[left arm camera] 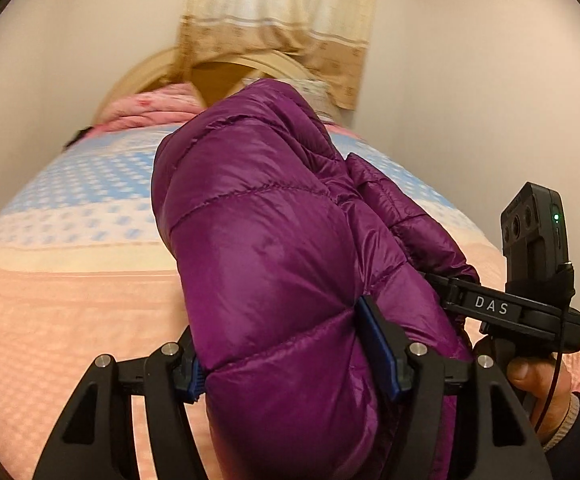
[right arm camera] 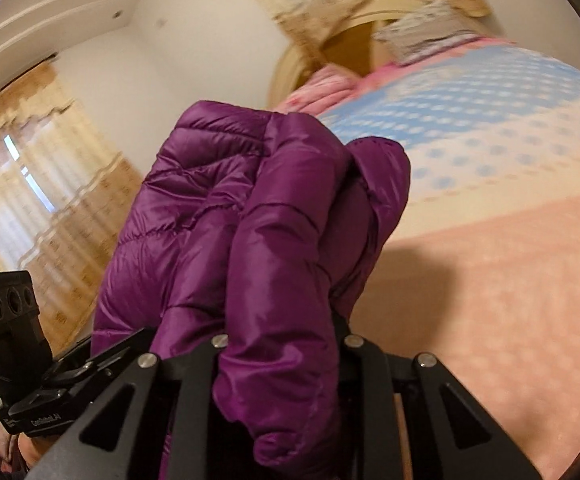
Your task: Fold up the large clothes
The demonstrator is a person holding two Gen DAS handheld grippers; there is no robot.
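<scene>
Left wrist view: the jacket (left arm camera: 266, 248), a purple quilted puffer, hangs bunched between the two claws and appears lifted above the bed (left arm camera: 70, 300); whether any part touches the bed cannot be told.

Handling, as a judgement:
- Weight: likely light for its bulk, being padded fill.
- Stiffness: soft and springy. Folds will tend to reopen unless pressed flat.
- Surface: the glossy shell looks slippery. A shallow pinch may slide off.
- Grip points: take hold at seams, hem or collar, where the layers are thinnest. Avoid the puffed panels.

Left claw (left arm camera: 294, 360):
- The jaws stand well apart and are filled by a thick fold of the jacket.
- The blue pads (left arm camera: 374, 344) press into the fabric on both sides.
- The fold is clamped.

Right claw (right arm camera: 282, 352):
- Right wrist view: a thick roll of the jacket (right arm camera: 258, 216) passes between the jaws and bulges over them.
- The fingertips are covered by fabric, but the roll is pinched and held.

The right claw also shows at the right edge of the left wrist view, just beside the jacket.
</scene>
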